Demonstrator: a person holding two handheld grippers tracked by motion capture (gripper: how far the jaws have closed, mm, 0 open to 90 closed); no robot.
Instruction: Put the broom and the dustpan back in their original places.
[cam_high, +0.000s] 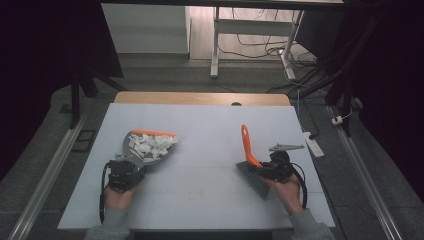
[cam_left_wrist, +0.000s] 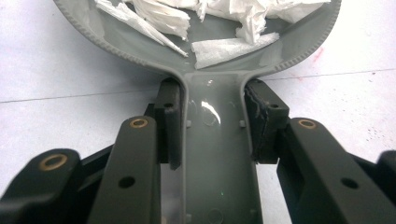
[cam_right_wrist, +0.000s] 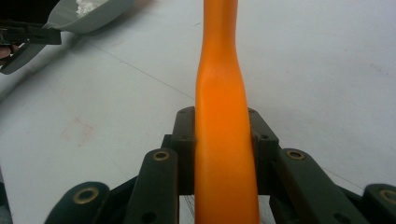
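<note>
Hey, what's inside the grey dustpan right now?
The dustpan holds a pile of torn white paper scraps. Whatever lies beneath the pile is covered, so I cannot tell.

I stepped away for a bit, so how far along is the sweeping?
Done: the white paper scraps lie in the grey dustpan; no scraps show loose on the table. In hand: the left gripper clamps the dustpan's handle, the right gripper the orange-handled brush. Probably left: emptying the pan.
</note>
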